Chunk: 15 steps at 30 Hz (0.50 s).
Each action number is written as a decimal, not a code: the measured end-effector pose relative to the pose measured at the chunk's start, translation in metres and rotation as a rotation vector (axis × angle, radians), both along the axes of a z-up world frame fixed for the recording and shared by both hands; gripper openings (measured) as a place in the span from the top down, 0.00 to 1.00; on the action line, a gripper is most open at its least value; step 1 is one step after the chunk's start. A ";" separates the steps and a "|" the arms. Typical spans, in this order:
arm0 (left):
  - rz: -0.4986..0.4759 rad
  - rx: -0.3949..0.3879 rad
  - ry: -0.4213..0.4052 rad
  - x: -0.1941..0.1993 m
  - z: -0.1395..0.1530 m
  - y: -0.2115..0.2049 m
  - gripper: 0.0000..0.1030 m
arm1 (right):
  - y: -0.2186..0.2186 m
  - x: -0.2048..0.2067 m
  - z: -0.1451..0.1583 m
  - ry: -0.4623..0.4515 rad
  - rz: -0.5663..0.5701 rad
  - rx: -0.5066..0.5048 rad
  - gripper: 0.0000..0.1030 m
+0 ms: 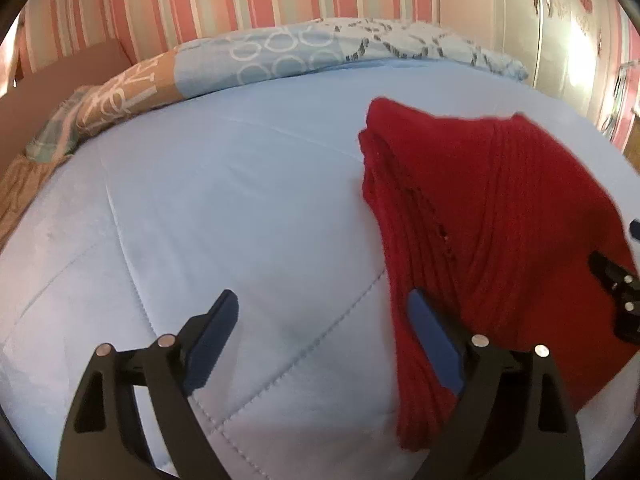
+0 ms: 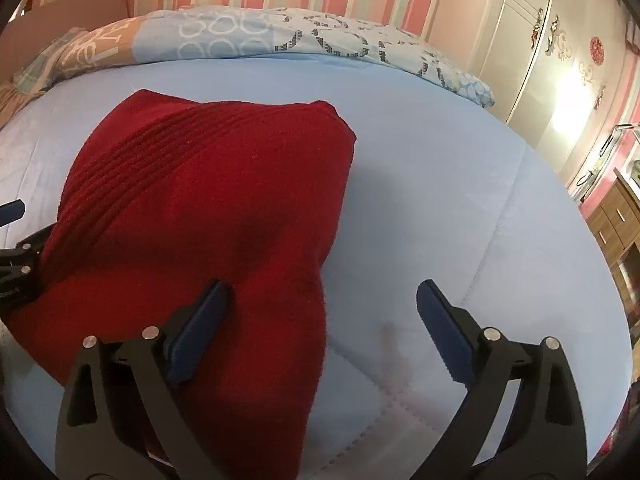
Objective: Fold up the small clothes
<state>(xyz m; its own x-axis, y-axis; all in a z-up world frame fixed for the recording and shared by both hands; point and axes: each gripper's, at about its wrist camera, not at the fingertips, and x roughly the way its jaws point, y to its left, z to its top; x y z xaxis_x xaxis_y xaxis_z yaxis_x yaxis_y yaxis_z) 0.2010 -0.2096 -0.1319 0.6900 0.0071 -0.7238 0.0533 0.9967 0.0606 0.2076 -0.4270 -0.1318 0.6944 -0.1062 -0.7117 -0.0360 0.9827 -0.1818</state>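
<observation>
A red knitted garment (image 1: 500, 216) lies in a folded heap on the light blue quilt (image 1: 224, 208). In the left wrist view it fills the right side. My left gripper (image 1: 324, 312) is open, its right finger resting against the garment's left edge and its left finger over bare quilt. In the right wrist view the garment (image 2: 208, 200) fills the left and middle. My right gripper (image 2: 320, 300) is open and straddles the garment's right edge, its left finger on the cloth. The left gripper's body (image 2: 20, 264) shows at the left edge.
A patterned blue and tan pillow (image 1: 256, 60) lies along the far side of the bed, against a pink striped wall. A white wardrobe (image 2: 560, 52) stands at the right, with wooden drawers (image 2: 616, 220) below it. Bare quilt (image 2: 460, 184) stretches right of the garment.
</observation>
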 end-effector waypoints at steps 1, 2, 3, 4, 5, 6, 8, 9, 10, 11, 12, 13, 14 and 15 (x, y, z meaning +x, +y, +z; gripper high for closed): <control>0.004 -0.007 -0.006 -0.002 0.005 0.003 0.15 | 0.001 -0.002 0.005 -0.010 -0.002 0.000 0.08; 0.009 -0.004 -0.015 -0.005 0.011 0.004 0.16 | 0.002 -0.006 0.011 -0.021 0.002 0.003 0.08; 0.008 -0.007 -0.029 -0.010 0.018 0.009 0.16 | 0.004 -0.010 0.017 -0.029 0.011 0.010 0.08; 0.006 -0.011 -0.042 -0.013 0.025 0.011 0.16 | 0.006 -0.016 0.026 -0.040 0.024 0.021 0.08; 0.005 -0.013 -0.058 -0.019 0.033 0.015 0.16 | 0.008 -0.023 0.034 -0.056 0.031 0.029 0.07; 0.003 -0.005 -0.079 -0.026 0.042 0.020 0.16 | 0.010 -0.030 0.043 -0.071 0.030 0.038 0.06; 0.008 0.005 -0.095 -0.037 0.055 0.027 0.16 | 0.016 -0.046 0.063 -0.102 0.027 0.090 0.03; 0.010 0.004 -0.110 -0.046 0.064 0.033 0.16 | 0.019 -0.050 0.069 -0.107 0.029 0.115 0.03; 0.015 0.010 -0.118 -0.054 0.071 0.038 0.15 | 0.025 -0.057 0.078 -0.112 0.023 0.141 0.03; 0.020 0.013 -0.123 -0.059 0.075 0.043 0.14 | 0.032 -0.062 0.084 -0.111 0.015 0.151 0.03; 0.025 0.007 -0.135 -0.069 0.083 0.050 0.14 | 0.038 -0.066 0.088 -0.109 0.009 0.158 0.03; 0.018 -0.002 -0.142 -0.075 0.088 0.057 0.12 | 0.047 -0.071 0.092 -0.105 0.000 0.169 0.03; 0.016 -0.002 -0.149 -0.080 0.094 0.063 0.10 | 0.056 -0.075 0.096 -0.101 -0.005 0.179 0.03; 0.022 0.007 -0.160 -0.087 0.098 0.071 0.08 | 0.069 -0.080 0.099 -0.092 -0.007 0.189 0.03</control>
<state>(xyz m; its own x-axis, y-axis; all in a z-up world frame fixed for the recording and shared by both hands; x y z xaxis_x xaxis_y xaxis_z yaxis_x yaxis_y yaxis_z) 0.1137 -0.1386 -0.0336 0.7960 0.0281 -0.6046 0.0204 0.9971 0.0732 0.1273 -0.3582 -0.0330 0.7568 0.0182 -0.6534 -0.0209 0.9998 0.0036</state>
